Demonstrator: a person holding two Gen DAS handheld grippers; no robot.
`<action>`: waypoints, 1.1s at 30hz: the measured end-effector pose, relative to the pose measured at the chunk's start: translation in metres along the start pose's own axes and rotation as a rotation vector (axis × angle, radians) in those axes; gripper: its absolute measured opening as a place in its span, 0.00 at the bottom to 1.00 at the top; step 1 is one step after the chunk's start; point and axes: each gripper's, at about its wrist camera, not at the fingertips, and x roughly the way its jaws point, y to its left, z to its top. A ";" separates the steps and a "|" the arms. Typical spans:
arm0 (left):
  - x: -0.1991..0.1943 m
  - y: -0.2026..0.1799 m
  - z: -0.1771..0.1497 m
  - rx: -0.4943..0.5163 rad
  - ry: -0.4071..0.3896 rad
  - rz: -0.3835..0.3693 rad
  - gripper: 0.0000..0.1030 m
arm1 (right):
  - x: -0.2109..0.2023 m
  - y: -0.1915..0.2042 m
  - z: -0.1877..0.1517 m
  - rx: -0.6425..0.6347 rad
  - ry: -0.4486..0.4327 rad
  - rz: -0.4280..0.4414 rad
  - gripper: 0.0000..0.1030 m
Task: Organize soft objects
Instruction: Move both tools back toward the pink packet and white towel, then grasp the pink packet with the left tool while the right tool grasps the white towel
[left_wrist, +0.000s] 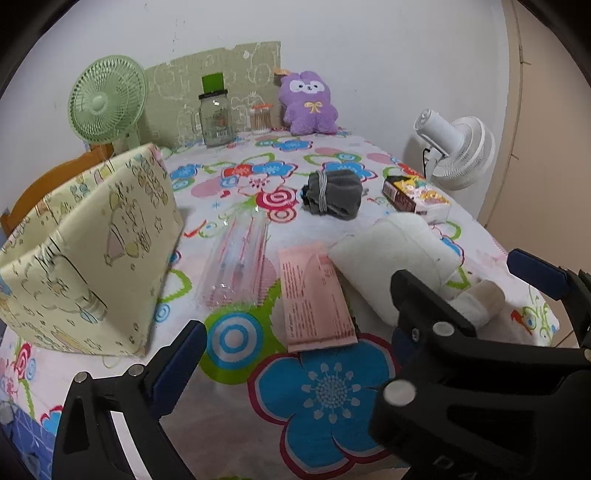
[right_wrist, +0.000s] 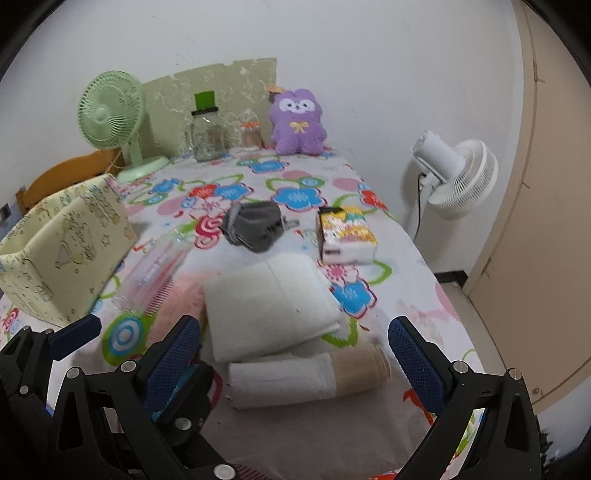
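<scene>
The folded white fleece cloth (right_wrist: 269, 299) lies on the floral tablecloth (right_wrist: 314, 435), directly ahead of the right gripper (right_wrist: 291, 350), whose blue-padded jaws gape empty. The left gripper (left_wrist: 295, 343), likewise spread and empty, hovers just left of the cloth.

I can make out print on the pink packet (left_wrist: 316, 295), rows of small lines down its face, but none of it is sharp enough for me to read. The tissue pack (right_wrist: 345, 236) carries bright cartoon graphics with lettering I cannot resolve, and the jar (left_wrist: 216, 120) has a label too blurred to read.
</scene>
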 end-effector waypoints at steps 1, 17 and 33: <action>0.001 0.001 -0.001 -0.009 0.004 0.006 0.94 | 0.002 -0.002 -0.002 0.009 0.006 -0.004 1.00; 0.005 -0.002 -0.007 -0.030 -0.007 0.046 0.92 | 0.019 -0.012 -0.012 0.095 0.075 0.039 0.92; 0.006 -0.009 0.005 0.005 -0.029 0.032 0.84 | 0.016 -0.016 -0.004 0.100 0.055 0.035 0.72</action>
